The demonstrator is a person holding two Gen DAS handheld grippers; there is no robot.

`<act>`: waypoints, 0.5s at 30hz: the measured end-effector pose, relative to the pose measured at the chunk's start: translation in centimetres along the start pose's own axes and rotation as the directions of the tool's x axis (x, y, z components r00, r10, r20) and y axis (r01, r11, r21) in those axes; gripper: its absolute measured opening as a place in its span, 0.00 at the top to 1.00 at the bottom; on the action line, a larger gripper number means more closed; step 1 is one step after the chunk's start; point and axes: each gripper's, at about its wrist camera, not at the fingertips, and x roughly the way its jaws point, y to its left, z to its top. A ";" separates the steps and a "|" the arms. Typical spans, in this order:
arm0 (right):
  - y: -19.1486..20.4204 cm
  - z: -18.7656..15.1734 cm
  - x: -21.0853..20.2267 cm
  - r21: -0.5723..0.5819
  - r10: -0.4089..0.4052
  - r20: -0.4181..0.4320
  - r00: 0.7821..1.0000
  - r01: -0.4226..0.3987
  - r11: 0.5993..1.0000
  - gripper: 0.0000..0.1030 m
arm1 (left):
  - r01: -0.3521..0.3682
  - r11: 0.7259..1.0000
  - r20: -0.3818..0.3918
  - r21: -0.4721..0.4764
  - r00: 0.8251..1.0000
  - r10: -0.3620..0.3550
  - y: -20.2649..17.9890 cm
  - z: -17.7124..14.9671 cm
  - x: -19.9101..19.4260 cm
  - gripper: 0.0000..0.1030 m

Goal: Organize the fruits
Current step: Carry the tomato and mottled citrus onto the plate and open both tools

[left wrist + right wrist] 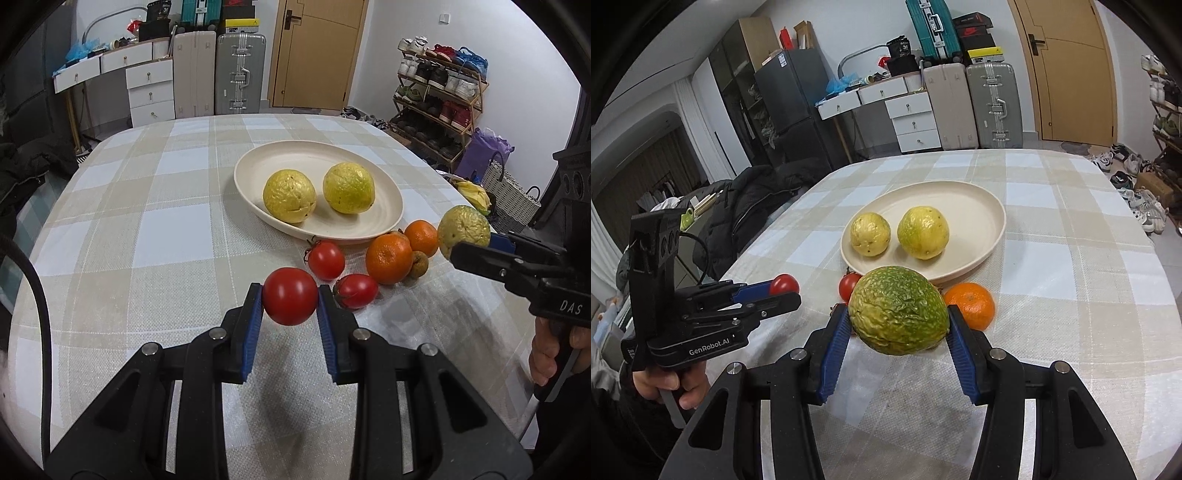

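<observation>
Left tongs clamp a red tomato; right tongs grip a wrinkled green-yellow fruit, both above the tabletop.

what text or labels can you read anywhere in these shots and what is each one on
"DAS": white letters on the black body of the right gripper, seen from the left wrist view.
"GenRobot.AI": white print on the black body of the left gripper, seen from the right wrist view.
Labels on the dark fridge and on the stacked boxes above the suitcases are too small to read.
</observation>
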 end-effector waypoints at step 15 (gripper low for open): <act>-1.0 1.5 -0.1 0.001 -0.043 0.030 0.999 0.043 0.999 0.49 | -0.009 1.000 0.018 0.006 1.000 0.009 -0.8 2.7 2.2 0.74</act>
